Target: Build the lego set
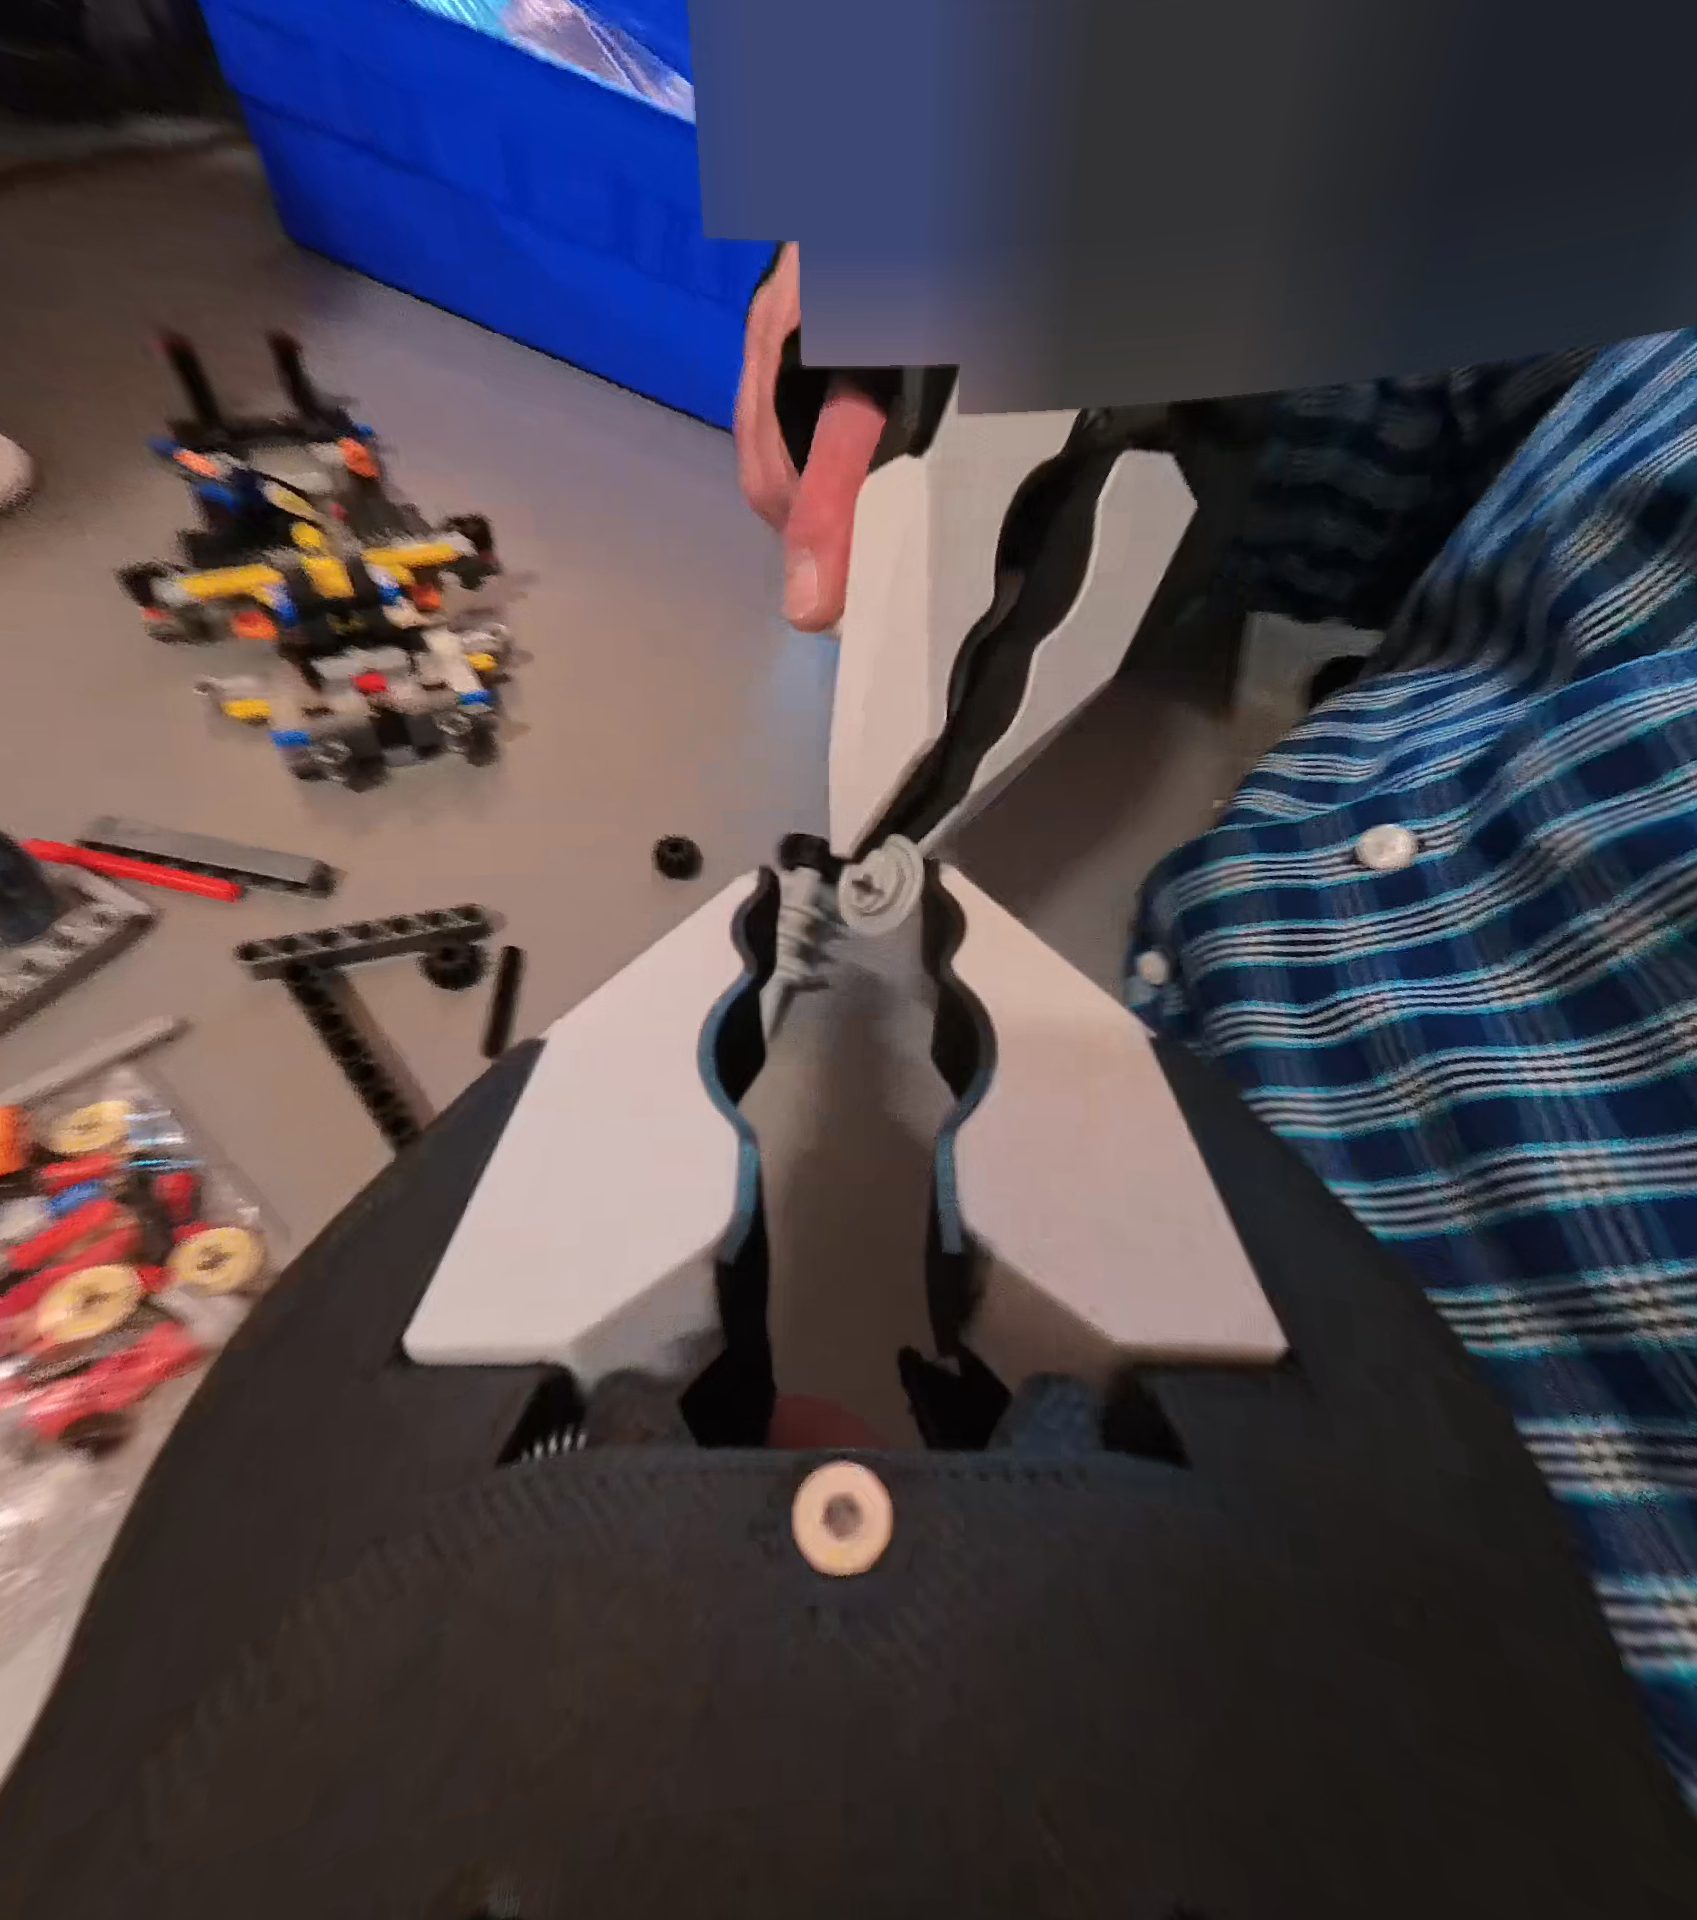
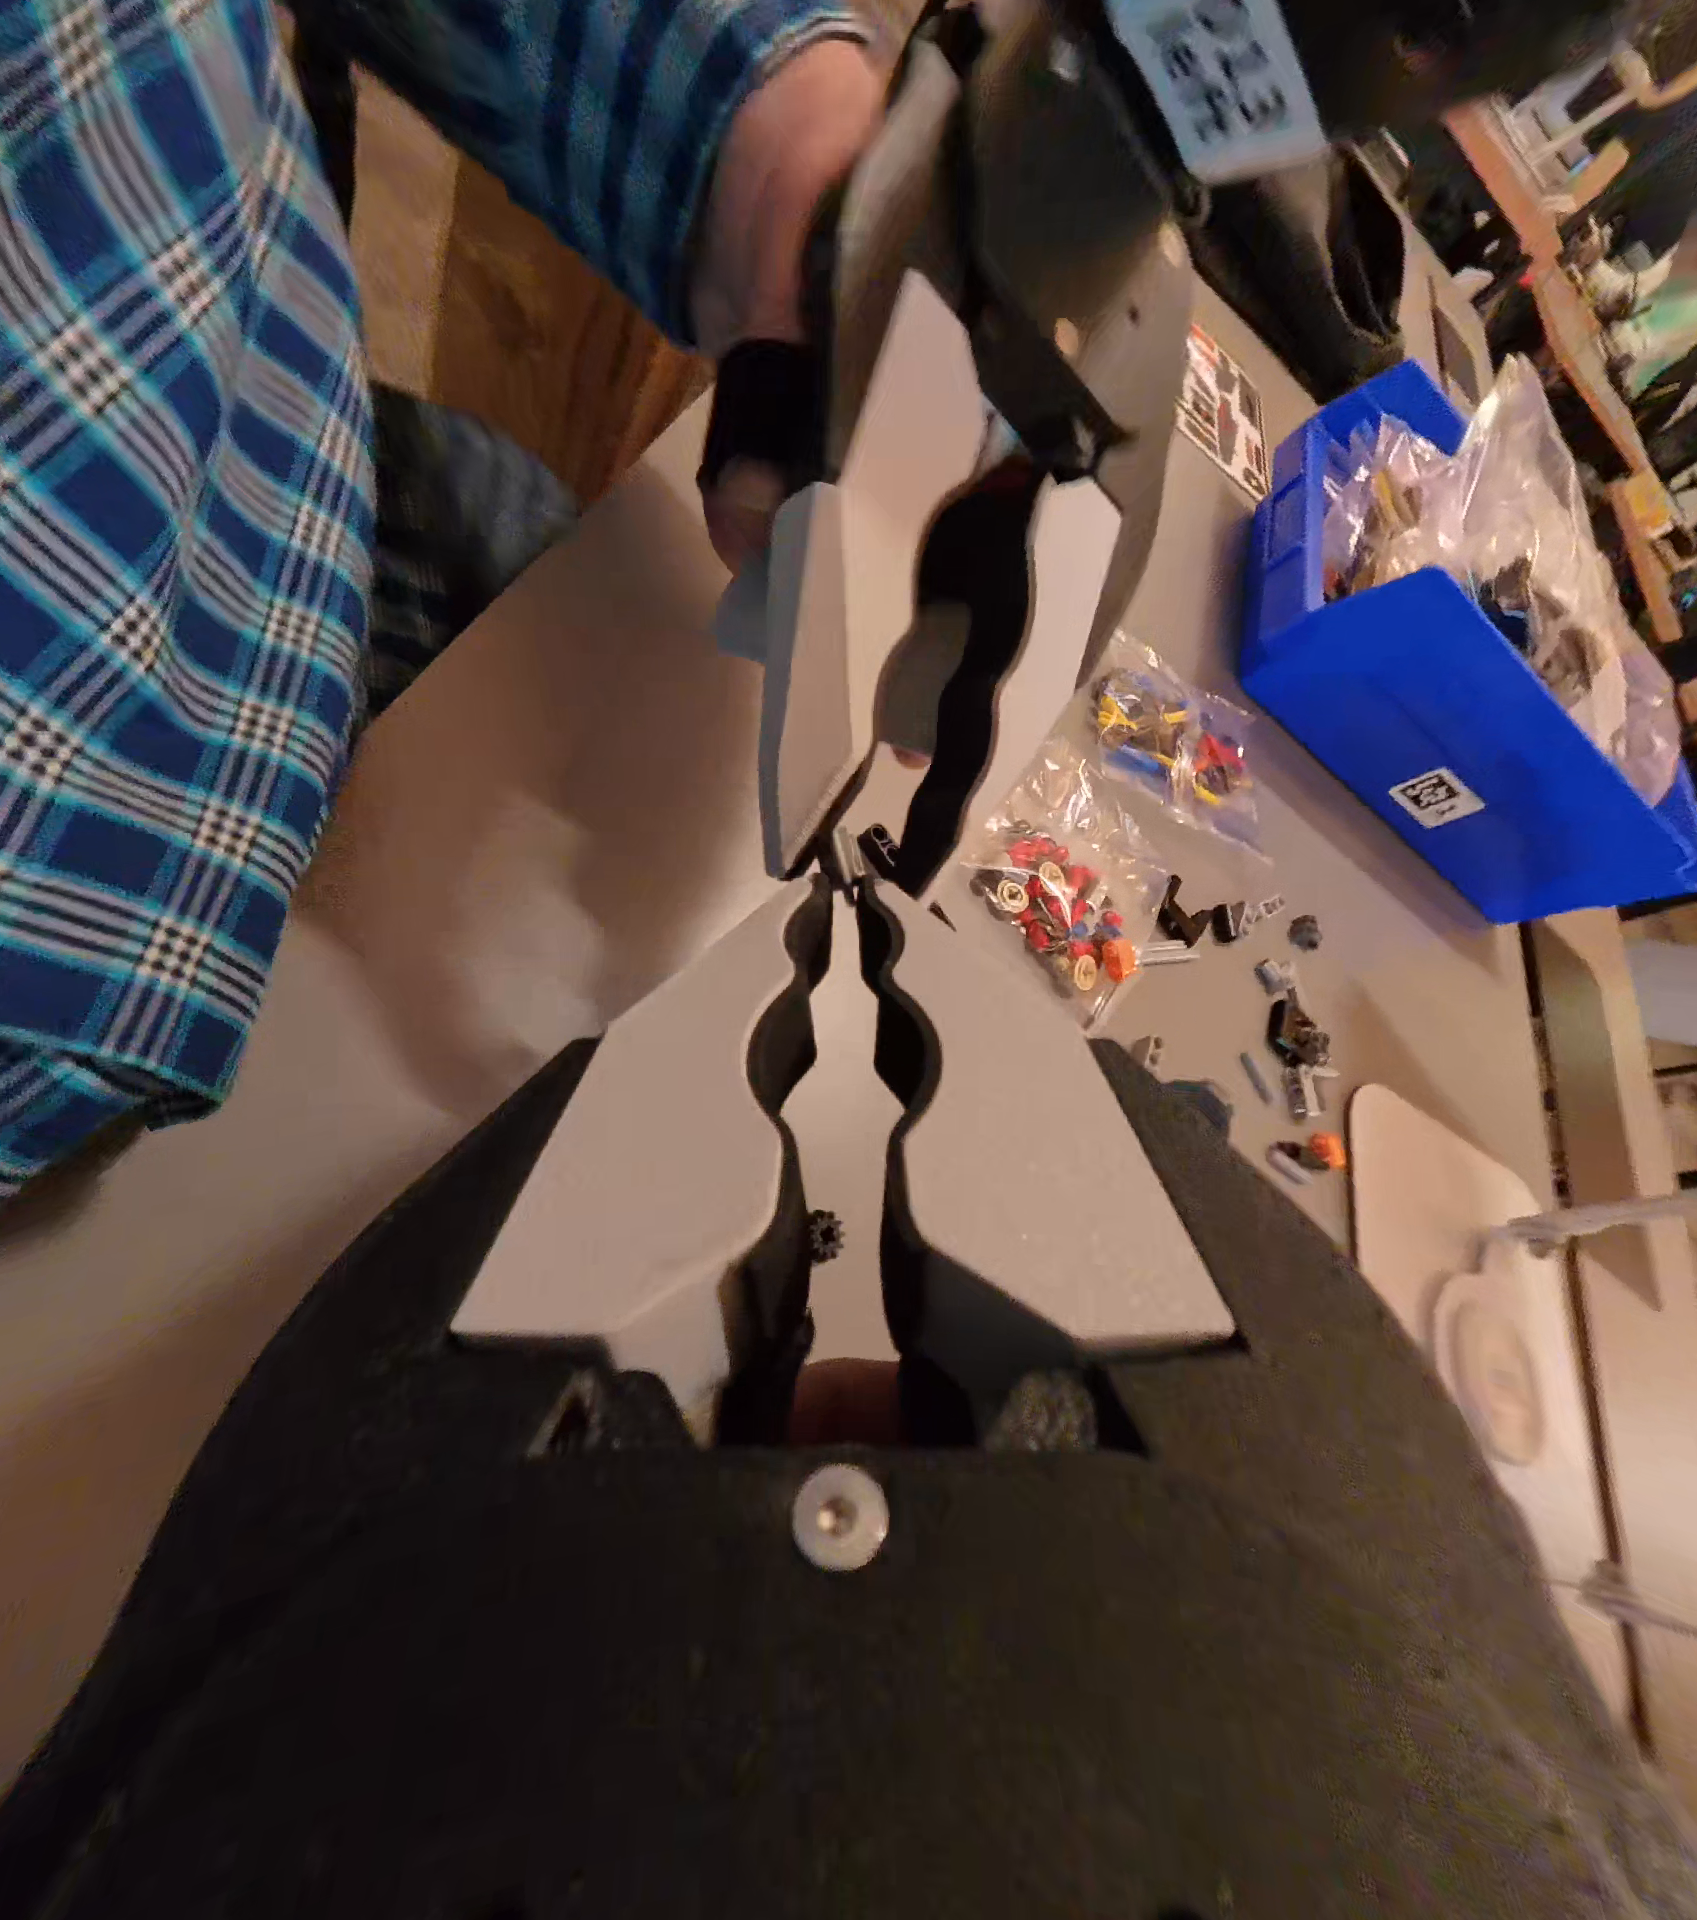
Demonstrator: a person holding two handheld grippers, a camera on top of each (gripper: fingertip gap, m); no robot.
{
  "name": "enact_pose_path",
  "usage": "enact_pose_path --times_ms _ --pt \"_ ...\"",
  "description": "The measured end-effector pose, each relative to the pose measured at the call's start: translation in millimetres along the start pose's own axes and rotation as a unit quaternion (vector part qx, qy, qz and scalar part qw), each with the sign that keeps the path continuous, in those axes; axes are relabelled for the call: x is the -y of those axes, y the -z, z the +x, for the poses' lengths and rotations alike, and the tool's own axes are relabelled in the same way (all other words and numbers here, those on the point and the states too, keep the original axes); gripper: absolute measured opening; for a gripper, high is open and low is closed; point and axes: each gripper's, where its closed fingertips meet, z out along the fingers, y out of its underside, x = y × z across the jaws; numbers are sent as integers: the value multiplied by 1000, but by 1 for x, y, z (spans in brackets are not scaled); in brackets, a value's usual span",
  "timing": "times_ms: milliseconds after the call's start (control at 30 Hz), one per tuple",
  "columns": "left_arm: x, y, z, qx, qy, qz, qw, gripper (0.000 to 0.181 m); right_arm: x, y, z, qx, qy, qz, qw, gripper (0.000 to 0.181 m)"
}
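Note:
In the left wrist view my left gripper (image 1: 844, 896) is shut on a small grey piece: a round disc (image 1: 880, 888) with a ribbed, screw-like grey part (image 1: 797, 940) lying along the left finger. My right gripper (image 1: 888, 840) comes in from above, jaws pinched together at the disc's top edge, beside a small black part (image 1: 802, 852). In the right wrist view my right gripper (image 2: 839, 899) is nearly closed, tip to tip with the left gripper (image 2: 854, 854), which holds the small grey and black piece (image 2: 863, 847). Both are held above the grey table (image 1: 615, 644).
A partly built yellow, black and blue model (image 1: 324, 582) stands at the left. Near it lie a black beam (image 1: 366, 935), a red axle (image 1: 137, 868), a small black gear (image 1: 678, 857) and a bag of parts (image 1: 65, 1278). A blue bin (image 2: 1446, 727) and more bags (image 2: 1062, 904) lie farther off. The grippers are tip to tip, or close to it. From the left gripper's tips to the small black gear (image 1: 678, 857) is close to 9 cm.

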Motion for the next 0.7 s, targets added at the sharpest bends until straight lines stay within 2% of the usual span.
enact_pose_path --times_ms 33,167,367,533,700 --pt "4 3 -3 30 -26 9 999 26 0 1 2 3 -20 7 1000 2" --pt "14 12 -4 108 -108 29 988 18 -2 6 7 22 -86 38 995 1" --pt "13 7 -2 157 -181 1 971 4 -5 6 8 51 -131 52 989 1" --pt "12 6 -5 173 -177 1 969 2 -8 4 9 56 -158 50 985 2" --pt "9 13 -14 189 -103 21 976 1 -17 12 20 18 -182 29 983 15"
